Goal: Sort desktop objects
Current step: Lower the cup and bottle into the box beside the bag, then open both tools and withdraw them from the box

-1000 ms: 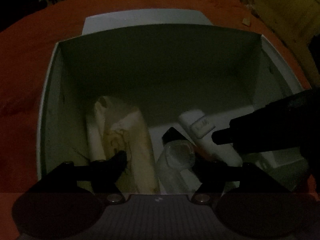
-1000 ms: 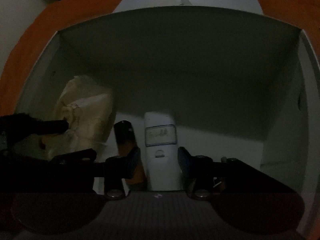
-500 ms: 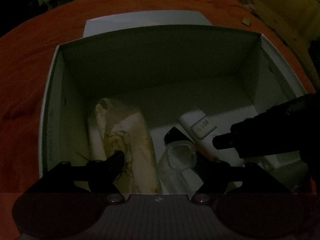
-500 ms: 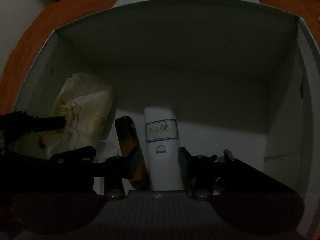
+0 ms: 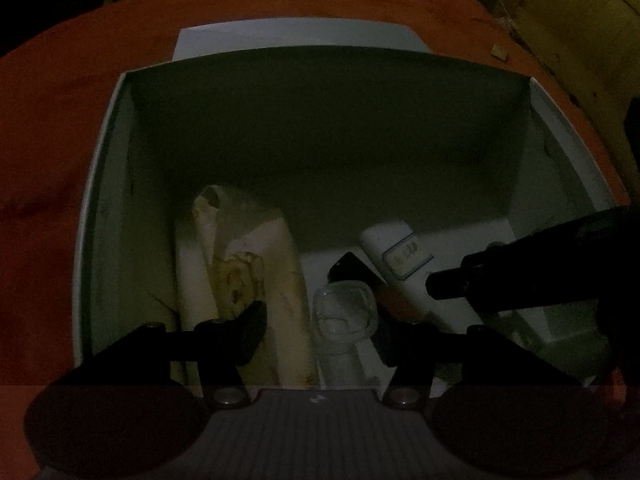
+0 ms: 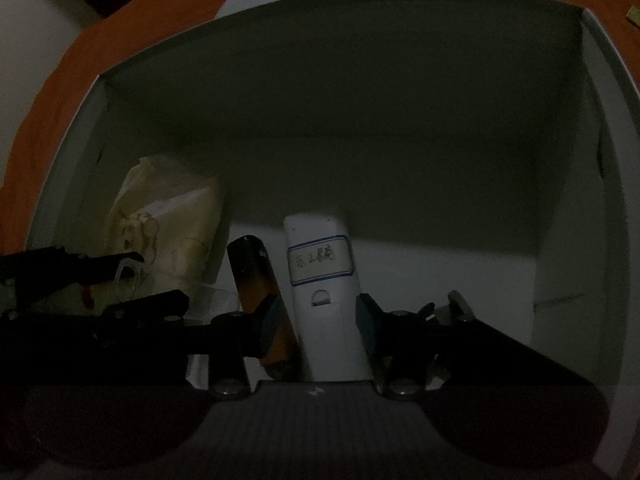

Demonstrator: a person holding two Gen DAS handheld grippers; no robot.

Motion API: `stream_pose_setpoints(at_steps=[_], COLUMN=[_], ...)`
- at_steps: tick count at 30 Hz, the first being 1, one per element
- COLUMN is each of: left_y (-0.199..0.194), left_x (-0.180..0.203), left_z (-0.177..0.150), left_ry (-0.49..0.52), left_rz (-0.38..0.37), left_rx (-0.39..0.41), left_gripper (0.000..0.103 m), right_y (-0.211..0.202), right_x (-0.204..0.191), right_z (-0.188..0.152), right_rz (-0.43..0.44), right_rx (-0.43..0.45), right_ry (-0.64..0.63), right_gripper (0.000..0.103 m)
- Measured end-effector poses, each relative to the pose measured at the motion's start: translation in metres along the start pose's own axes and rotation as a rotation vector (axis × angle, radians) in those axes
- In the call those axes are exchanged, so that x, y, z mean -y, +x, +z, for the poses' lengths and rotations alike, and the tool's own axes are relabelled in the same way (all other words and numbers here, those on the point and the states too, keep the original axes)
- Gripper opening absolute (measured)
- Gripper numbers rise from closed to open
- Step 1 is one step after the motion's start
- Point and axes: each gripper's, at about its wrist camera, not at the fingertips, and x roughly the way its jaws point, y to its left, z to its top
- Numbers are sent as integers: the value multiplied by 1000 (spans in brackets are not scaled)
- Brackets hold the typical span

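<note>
A white box (image 5: pixel 100 184) on the orange table holds a cream tissue pack (image 5: pixel 240 272), a clear plastic bottle (image 5: pixel 344 316), a dark orange-bodied object (image 6: pixel 260 280) and a white remote with a label (image 6: pixel 320 272). My left gripper (image 5: pixel 320 324) is open over the box, its fingers either side of the tissue pack's edge and the clear bottle. My right gripper (image 6: pixel 316 316) is open with its fingers astride the remote and the dark object, which lie in the box. The right gripper also shows in the left wrist view (image 5: pixel 520 276).
The box's white lid flap (image 5: pixel 296 36) lies beyond its far wall. Orange tablecloth (image 5: pixel 60 100) surrounds the box. A yellow cardboard box (image 5: pixel 580 20) stands far right. The box's right half floor (image 6: pixel 460 280) is bare. The scene is dim.
Both grippers have risen and drawn back slightly from the box's contents. The remote and bottle stay lying in the box.
</note>
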Motion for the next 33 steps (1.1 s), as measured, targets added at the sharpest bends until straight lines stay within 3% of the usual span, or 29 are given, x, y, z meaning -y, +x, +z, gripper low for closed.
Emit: stream_pose_setpoints(at_steps=[8, 12, 19, 22, 25, 28, 33], left_y=[-1, -3, -5, -6, -9, -13, -22], left_x=[5, 5, 11, 13, 17, 21, 27], left_z=[-1, 0, -1, -2, -2, -1, 5], left_ry=[47, 48, 85, 97, 116, 135, 167], left_rz=[29, 37, 59, 55, 59, 71, 86], left_rx=[9, 18, 36, 49, 63, 91, 121], left_gripper=[57, 68, 76, 84, 92, 103, 103], right_y=[-2, -3, -4, -7, -14, -25, -48], right_x=[4, 6, 9, 13, 17, 20, 20], right_z=[-1, -1, -3, -4, -5, -8, -3], right_rz=[5, 7, 11, 18, 25, 52, 146], right_rx=[0, -1, 8, 26, 67, 122, 163], right_ry=[16, 22, 43, 78, 111, 143, 197], right_gripper=[45, 46, 46, 51, 65, 67, 67])
